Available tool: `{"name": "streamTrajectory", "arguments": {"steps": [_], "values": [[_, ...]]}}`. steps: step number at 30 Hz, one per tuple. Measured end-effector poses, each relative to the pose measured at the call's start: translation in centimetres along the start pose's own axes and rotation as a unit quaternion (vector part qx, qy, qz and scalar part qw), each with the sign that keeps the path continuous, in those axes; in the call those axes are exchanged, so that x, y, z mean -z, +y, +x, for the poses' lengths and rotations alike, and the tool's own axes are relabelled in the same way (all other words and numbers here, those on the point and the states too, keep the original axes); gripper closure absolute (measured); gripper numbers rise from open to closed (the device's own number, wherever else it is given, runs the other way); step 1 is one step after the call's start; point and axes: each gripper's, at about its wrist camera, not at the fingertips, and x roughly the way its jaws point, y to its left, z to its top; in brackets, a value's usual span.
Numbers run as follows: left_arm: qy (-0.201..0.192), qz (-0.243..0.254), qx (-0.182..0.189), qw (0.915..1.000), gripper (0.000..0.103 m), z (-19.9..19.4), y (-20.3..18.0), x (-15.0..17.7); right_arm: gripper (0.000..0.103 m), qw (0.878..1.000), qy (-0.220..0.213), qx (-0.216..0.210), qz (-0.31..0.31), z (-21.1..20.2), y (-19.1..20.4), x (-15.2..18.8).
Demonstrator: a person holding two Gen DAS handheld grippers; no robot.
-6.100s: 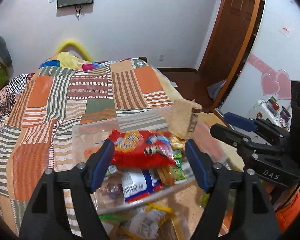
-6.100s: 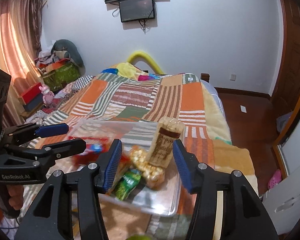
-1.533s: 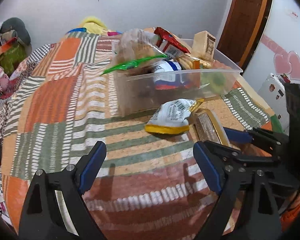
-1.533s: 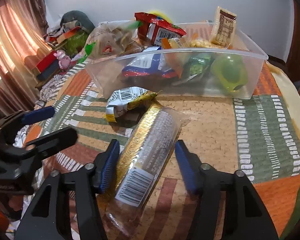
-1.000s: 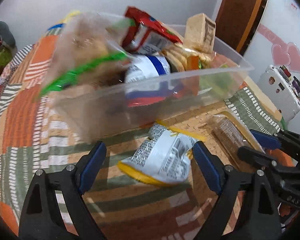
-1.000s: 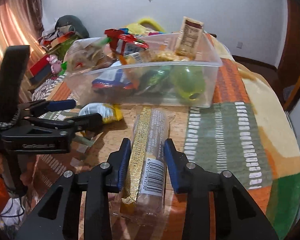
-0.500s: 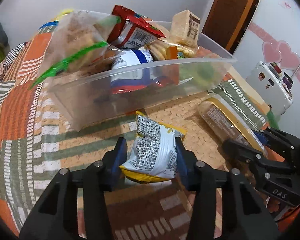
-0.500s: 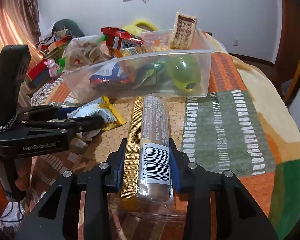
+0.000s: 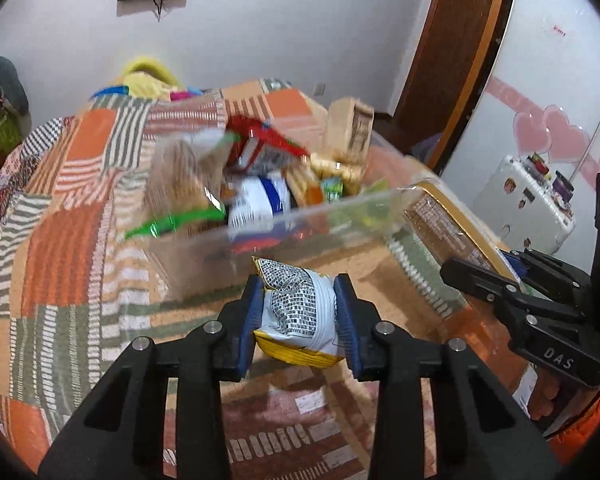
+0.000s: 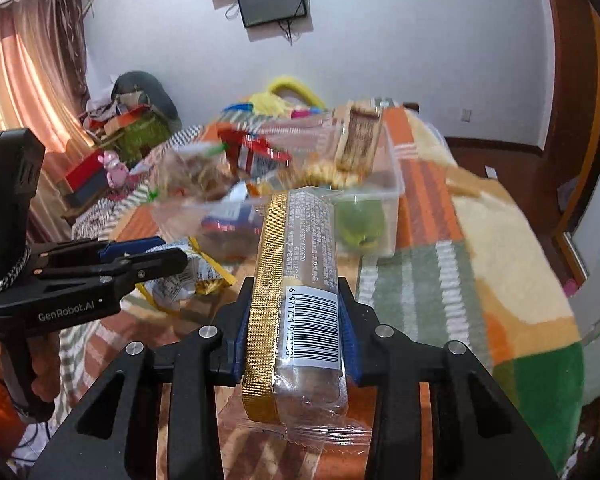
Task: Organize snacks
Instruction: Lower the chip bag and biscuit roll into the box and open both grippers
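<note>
Left wrist view: left gripper [image 9: 296,308] has its jaws closing on the small white-and-yellow snack bag [image 9: 298,314], blue pads already squashing its sides, bag lifted off the patchwork blanket [image 9: 68,248]. Right gripper [image 10: 294,326] is clamped tight around the long gold-edged biscuit sleeve [image 10: 296,276], pinched near the barcode end so most of it sticks out front. Clear plastic bin [image 9: 280,236] sits just ahead, already piled high. I'd say clear the near rim first, go one at a time so the hands don't collide, and drop into the emptier right-hand end by the green thing [image 10: 358,224].
</note>
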Motion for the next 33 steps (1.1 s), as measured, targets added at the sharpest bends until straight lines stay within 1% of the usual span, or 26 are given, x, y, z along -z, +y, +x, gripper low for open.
{"name": "streamTrajectory", "arguments": {"steps": [3,6,11,15,18,21,25,26,28,31,33], "values": [[-0.023,-0.003,-0.001,0.9997,0.067,-1.1,-0.3,-1.2,0.069,1.000,-0.013,0.002,-0.001,-0.1,-0.1,-1.0],[-0.043,-0.006,-0.002,0.9991,0.067,-1.5,-0.3,-2.6,0.069,1.000,-0.023,0.005,-0.002,0.3,-0.1,-2.2],[-0.064,-0.011,-0.012,0.9978,0.067,-0.5,-0.5,-5.1,0.069,0.999,-0.037,0.006,0.002,1.4,-0.4,-4.4],[-0.073,-0.009,-0.024,0.9970,0.067,1.0,-0.5,-6.9,0.069,0.999,-0.034,0.003,0.008,2.7,-0.7,-6.0],[-0.069,-0.015,-0.024,0.9972,0.067,2.3,0.0,-7.9,0.069,0.999,-0.037,0.001,0.007,3.7,-0.6,-6.9],[-0.065,-0.019,-0.033,0.9972,0.067,3.3,0.4,-8.7,0.069,0.999,-0.035,0.004,-0.003,4.9,-0.2,-7.7],[-0.056,-0.024,-0.033,0.9976,0.067,4.2,0.7,-8.9,0.069,1.000,-0.020,0.000,-0.011,6.3,0.0,-8.0],[-0.054,-0.025,-0.035,0.9976,0.067,4.4,0.8,-9.0,0.069,1.000,-0.011,-0.002,-0.016,6.7,0.1,-7.9],[-0.050,-0.024,-0.031,0.9979,0.066,4.7,1.0,-9.0,0.066,1.000,-0.003,0.003,-0.014,6.7,0.0,-7.7],[-0.052,-0.027,-0.028,0.9979,0.064,4.5,1.0,-8.9,0.066,1.000,-0.009,-0.008,-0.007,5.9,-0.3,-7.6],[-0.054,-0.026,-0.024,0.9979,0.064,4.1,0.8,-8.7,0.066,1.000,-0.016,-0.005,-0.010,5.0,-0.4,-7.6]]}}
